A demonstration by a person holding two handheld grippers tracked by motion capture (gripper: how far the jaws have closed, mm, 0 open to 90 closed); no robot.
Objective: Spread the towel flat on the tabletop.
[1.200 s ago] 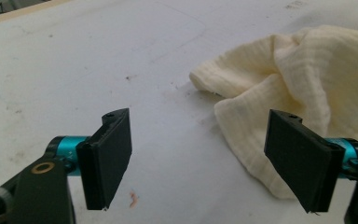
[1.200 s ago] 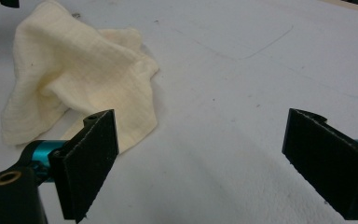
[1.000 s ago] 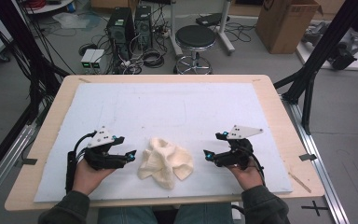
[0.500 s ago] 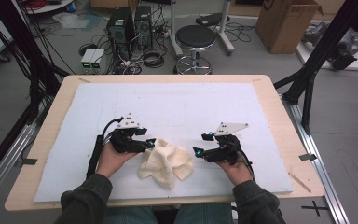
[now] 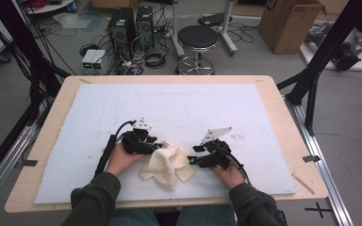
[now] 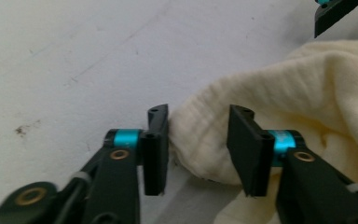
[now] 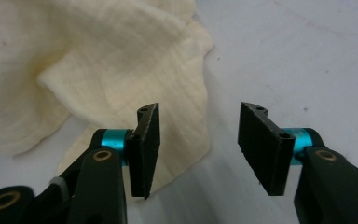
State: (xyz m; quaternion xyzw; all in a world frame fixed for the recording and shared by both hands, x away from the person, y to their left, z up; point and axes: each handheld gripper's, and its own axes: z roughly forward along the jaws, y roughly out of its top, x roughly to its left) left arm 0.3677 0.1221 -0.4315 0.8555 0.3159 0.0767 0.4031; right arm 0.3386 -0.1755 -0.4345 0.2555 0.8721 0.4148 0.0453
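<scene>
Both my claws have just been closing on the crumpled cloth [image 5: 166, 161] mid-table, left claw [image 6: 198, 140] straddling a fold, right claw [image 7: 199, 140] half-open over its edge; next I pinch both and lift.

My crumpled cream-yellow cotton cloth [image 5: 166, 164] lies bunched in soft folds on the pale tabletop [image 5: 179, 108], at its six o'clock edge, one rumpled corner trailing toward five o'clock.

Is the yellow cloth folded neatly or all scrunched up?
Scrunched up. The cloth lies in a rumpled heap on the white mat, with uneven folds and corners poking out.
</scene>
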